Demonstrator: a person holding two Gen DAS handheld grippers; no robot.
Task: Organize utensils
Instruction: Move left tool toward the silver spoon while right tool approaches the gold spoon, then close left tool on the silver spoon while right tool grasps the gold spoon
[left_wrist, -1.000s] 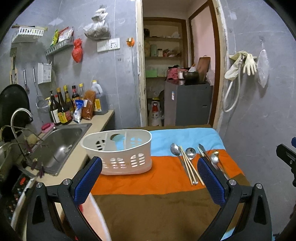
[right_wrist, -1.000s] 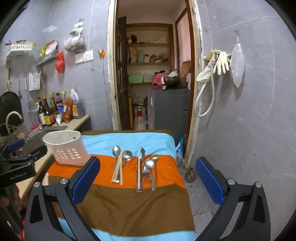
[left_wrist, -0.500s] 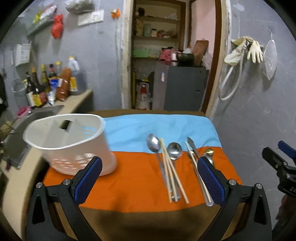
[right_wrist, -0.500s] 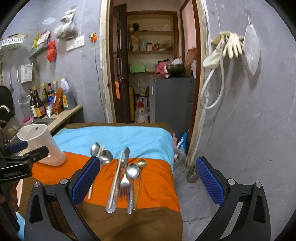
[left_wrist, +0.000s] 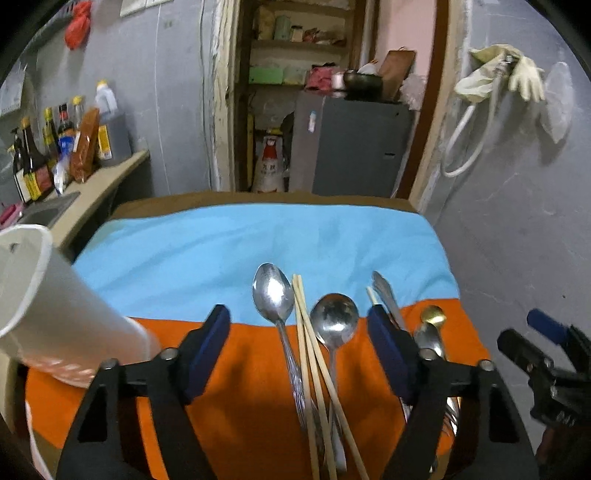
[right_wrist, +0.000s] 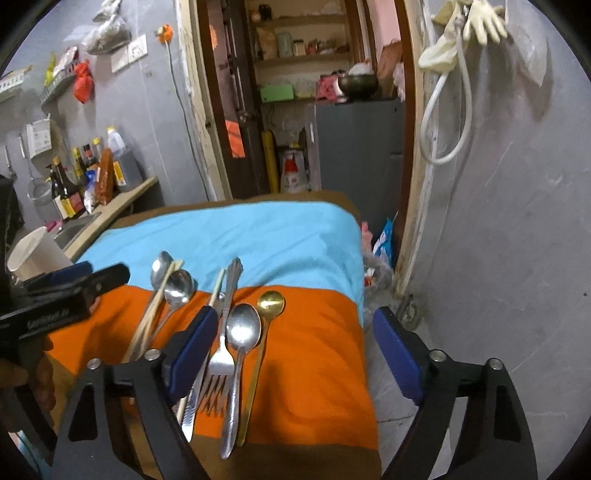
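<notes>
Utensils lie in a row on the striped cloth (left_wrist: 221, 251). In the left wrist view my open left gripper (left_wrist: 301, 354) hovers over a steel spoon (left_wrist: 271, 291), a pair of chopsticks (left_wrist: 308, 332) and a round spoon (left_wrist: 334, 317). In the right wrist view my open right gripper (right_wrist: 295, 347) hovers over a fork (right_wrist: 219, 363), a steel spoon (right_wrist: 243, 328) and a gold spoon (right_wrist: 270, 303); a knife (right_wrist: 231, 280) lies under its left finger. The white utensil basket (left_wrist: 40, 306) stands at the cloth's left edge.
A counter with a sink (left_wrist: 44, 212) and bottles (left_wrist: 33, 162) runs along the left. A doorway with a grey cabinet (left_wrist: 354, 144) is behind the table. A grey wall (right_wrist: 517, 221) is close on the right, with a drop to the floor (right_wrist: 384, 266).
Both grippers moved forward and down toward the row of utensils, which now lies between their fingers. The basket slid to the left edge of the left wrist view.
</notes>
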